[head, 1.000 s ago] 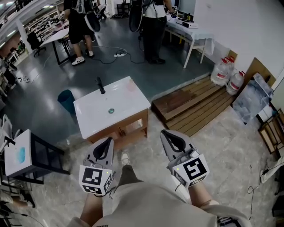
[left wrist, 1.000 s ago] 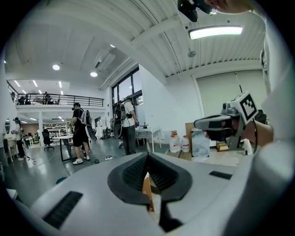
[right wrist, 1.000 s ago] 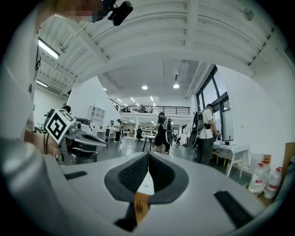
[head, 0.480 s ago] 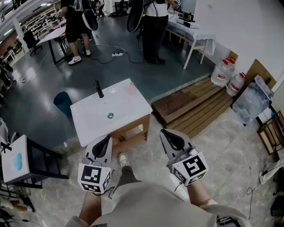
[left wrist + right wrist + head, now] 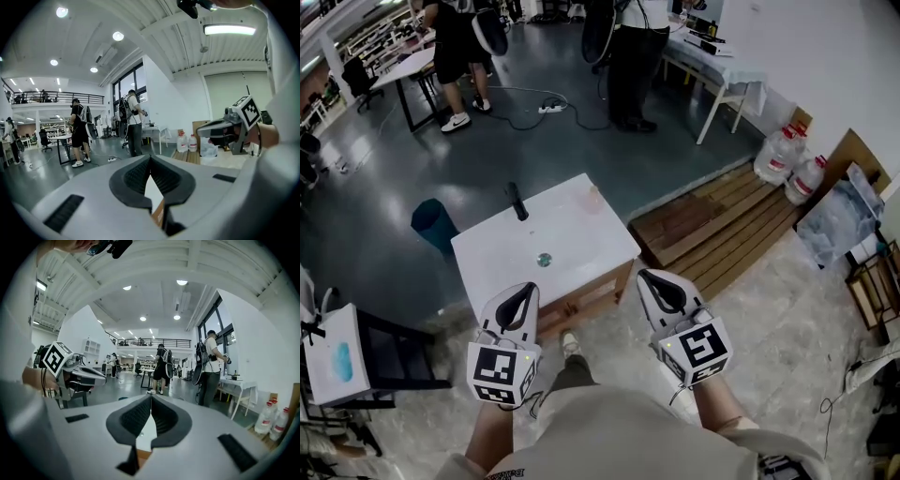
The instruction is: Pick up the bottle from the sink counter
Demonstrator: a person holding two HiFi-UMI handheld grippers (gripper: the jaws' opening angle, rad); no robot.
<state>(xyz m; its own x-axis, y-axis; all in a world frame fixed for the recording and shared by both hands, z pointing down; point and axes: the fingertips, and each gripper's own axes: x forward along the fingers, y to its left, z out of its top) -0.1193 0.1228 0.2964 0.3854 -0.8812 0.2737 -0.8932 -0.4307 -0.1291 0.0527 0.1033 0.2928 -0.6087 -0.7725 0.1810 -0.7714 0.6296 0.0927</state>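
A white sink counter (image 5: 572, 239) on a wooden stand sits on the floor ahead in the head view, with a black faucet (image 5: 517, 201) at its far edge and a drain (image 5: 544, 260) in the basin. A faint pinkish see-through bottle (image 5: 592, 198) stands near its far right corner. My left gripper (image 5: 529, 288) is shut and empty, its tip over the counter's near edge. My right gripper (image 5: 643, 276) is shut and empty too, just off the counter's near right corner. Through each closed pair of jaws only a sliver of white counter shows, in the left gripper view (image 5: 150, 157) and the right gripper view (image 5: 151, 397).
A blue bin (image 5: 432, 222) stands left of the counter and a black stand with a white top (image 5: 337, 354) lies further left. Wooden pallets (image 5: 712, 230) and water jugs (image 5: 792, 161) are to the right. People (image 5: 630, 56) stand beyond, near a white table (image 5: 712, 58).
The sink counter has drawn closer and now reaches my gripper tips. Both grippers stay shut and side by side.
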